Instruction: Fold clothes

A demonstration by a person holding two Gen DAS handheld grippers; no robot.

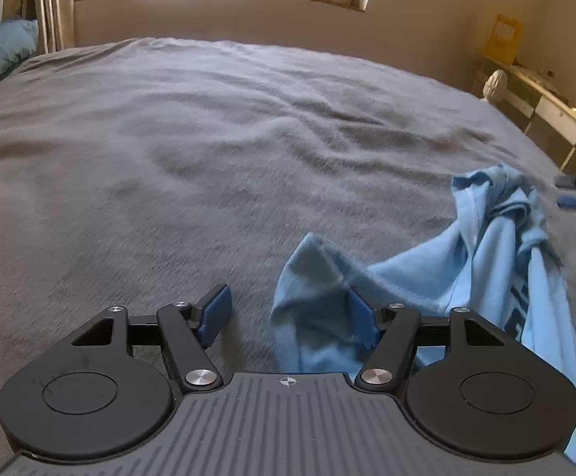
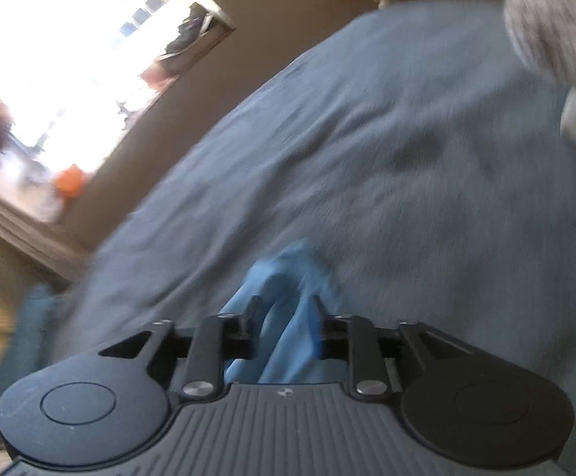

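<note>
Shirt (image 1: 438,277), light blue, hangs bunched over the grey bed (image 1: 208,139), likely to be spread flat. Left hand-held gripper (image 1: 288,313) stands wide, cloth brushing one finger; right hand-held gripper (image 2: 284,309) is narrower, cloth loose between.

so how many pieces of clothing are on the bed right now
1: a light blue shirt, bunched near the bed's near right side, between both grippers' fingers. More may lie outside both views.
</note>
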